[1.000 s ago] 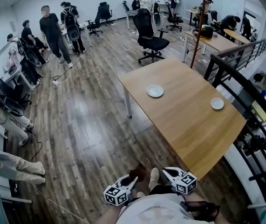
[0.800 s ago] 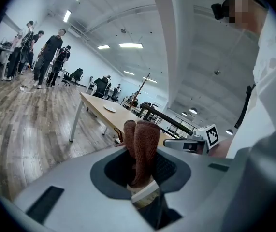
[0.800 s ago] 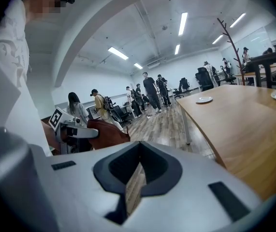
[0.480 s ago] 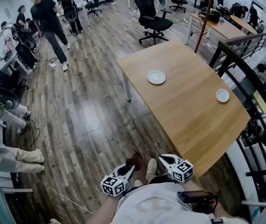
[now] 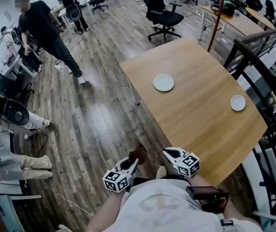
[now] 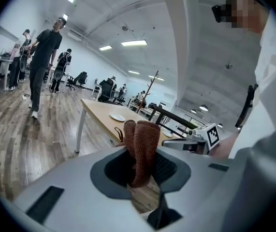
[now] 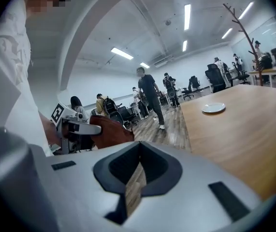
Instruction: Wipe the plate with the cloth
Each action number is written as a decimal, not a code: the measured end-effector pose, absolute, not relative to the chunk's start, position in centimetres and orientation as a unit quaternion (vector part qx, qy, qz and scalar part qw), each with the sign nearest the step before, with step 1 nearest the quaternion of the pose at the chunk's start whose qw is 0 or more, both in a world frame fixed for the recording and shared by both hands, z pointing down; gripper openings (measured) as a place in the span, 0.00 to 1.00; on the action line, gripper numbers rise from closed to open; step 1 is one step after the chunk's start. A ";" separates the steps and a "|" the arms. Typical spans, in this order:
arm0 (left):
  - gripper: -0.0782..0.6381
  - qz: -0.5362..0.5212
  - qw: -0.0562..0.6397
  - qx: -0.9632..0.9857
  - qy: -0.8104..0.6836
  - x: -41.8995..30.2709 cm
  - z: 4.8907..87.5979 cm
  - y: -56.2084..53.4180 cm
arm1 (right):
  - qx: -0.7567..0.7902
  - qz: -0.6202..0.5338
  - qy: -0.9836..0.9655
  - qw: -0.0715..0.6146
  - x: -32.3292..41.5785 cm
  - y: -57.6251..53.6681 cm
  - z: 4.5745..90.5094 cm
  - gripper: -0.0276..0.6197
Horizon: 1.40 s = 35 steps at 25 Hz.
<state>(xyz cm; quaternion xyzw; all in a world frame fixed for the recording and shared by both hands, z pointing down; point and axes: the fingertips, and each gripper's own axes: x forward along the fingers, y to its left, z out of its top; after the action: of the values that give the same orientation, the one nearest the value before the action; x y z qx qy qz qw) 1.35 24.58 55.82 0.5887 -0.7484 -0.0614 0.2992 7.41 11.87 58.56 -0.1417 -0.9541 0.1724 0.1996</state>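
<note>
Left tool is clamping the brown cloth; right tool is riding closed, empty. Both are hanging short of the counter. Suggest landing the cloth flat on the plate.

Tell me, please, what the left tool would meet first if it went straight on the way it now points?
Most likely the near edge of the wooden table. The left tool, shut on the brown cloth, points at it across open floor. The plate lies farther along, though depth is unclear.
</note>
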 end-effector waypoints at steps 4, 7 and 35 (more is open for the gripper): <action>0.24 -0.059 0.306 0.583 -0.750 -0.4 55.6 22.7 | -0.136 0.191 -0.952 0.196 5.9 10.0 58.6 0.06; 0.24 -0.053 0.310 0.584 -0.748 -1.9 55.7 21.4 | -0.122 0.205 -0.951 0.196 5.3 8.6 59.0 0.06; 0.24 0.045 0.304 0.741 -0.598 -23.4 59.0 -2.8 | 0.159 0.238 -0.937 0.199 -6.2 -6.3 60.4 0.06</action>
<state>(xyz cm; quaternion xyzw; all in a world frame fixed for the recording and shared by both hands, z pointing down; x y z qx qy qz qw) -23.38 -2.80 58.98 0.7406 -0.5978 0.0445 0.3036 -6.22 -6.32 60.36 0.1591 -0.9373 0.2378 0.1989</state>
